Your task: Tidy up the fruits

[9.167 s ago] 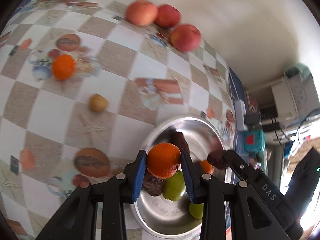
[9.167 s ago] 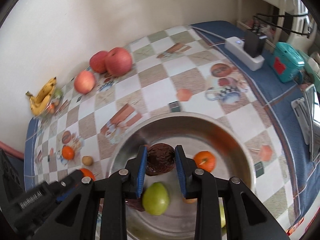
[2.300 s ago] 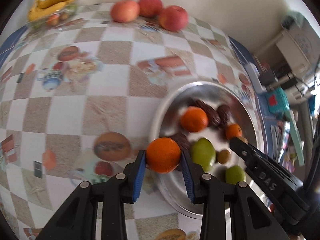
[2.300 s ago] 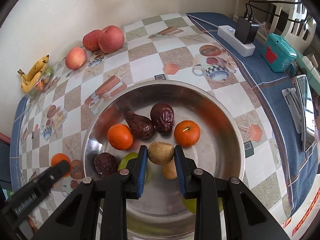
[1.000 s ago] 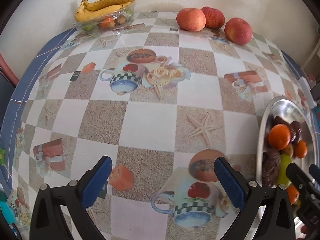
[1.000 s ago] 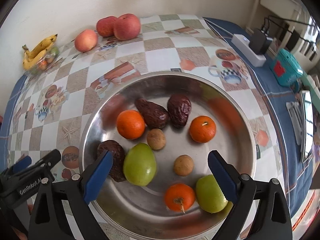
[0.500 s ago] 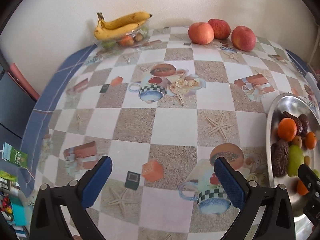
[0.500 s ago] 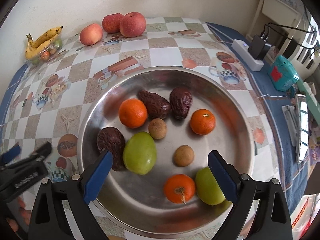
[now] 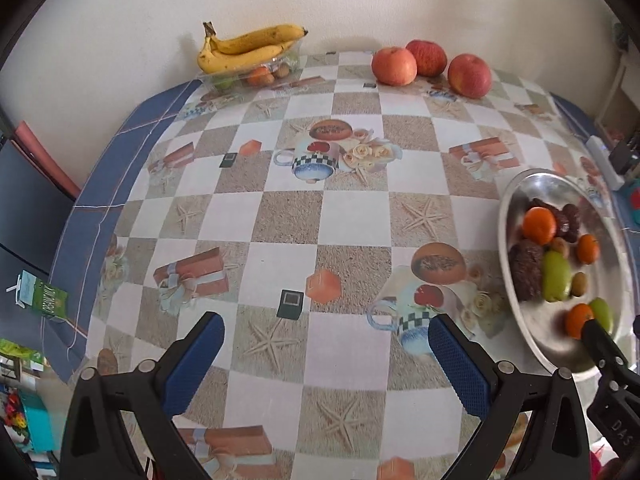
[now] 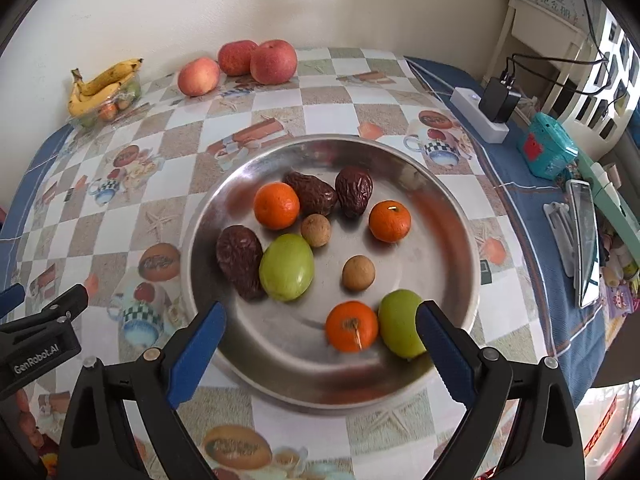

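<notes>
Fruits (image 10: pixel 286 267) fill the steel bowl (image 10: pixel 448 216) on the checkered table (image 9: pixel 288 216); right gripper (image 10: pixel 320 338) gapes empty above its near rim, left gripper (image 9: pixel 326 350) wide open, empty, over bare cloth.

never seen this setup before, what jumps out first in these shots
The steel bowl in the middle of the right wrist view, crowded with oranges, green fruits and dark wrinkled dates. Behind it by the wall sit three red apples and a banana bunch. Both grippers, left and right, are open and empty.
</notes>
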A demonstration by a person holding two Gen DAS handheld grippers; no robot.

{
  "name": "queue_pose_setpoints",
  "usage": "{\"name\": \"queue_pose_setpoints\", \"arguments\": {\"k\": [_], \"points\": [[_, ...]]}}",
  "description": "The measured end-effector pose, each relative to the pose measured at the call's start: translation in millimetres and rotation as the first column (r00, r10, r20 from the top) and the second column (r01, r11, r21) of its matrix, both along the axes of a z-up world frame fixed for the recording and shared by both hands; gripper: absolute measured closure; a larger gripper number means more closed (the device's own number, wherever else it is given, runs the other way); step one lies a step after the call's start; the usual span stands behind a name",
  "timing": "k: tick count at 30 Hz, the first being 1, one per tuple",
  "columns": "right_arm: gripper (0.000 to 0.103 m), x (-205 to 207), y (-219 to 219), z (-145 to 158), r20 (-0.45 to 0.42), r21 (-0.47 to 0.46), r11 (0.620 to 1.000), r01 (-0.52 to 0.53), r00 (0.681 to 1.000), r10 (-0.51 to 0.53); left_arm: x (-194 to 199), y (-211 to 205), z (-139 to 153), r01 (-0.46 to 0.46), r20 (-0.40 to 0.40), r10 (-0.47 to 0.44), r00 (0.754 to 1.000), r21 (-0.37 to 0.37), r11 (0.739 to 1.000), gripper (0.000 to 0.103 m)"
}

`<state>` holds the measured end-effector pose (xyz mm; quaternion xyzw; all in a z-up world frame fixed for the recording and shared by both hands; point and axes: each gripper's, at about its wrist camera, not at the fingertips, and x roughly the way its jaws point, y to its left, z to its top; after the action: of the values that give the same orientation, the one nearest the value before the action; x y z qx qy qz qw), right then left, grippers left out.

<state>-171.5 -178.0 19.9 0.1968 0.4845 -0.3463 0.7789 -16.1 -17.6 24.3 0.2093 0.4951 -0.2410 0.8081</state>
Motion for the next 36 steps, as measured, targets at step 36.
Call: {"name": "queue_pose_setpoints", "arguments": {"k": [36], "points": [[0.007, -8.3, 14.8, 15.7, 0.044, -0.014, 1.0, 0.002, 0.999, -0.001, 6.0, 15.4, 1.4, -0.033, -0.039, 0.034, 0.999, 0.012, 0.999, 0.0]]}}
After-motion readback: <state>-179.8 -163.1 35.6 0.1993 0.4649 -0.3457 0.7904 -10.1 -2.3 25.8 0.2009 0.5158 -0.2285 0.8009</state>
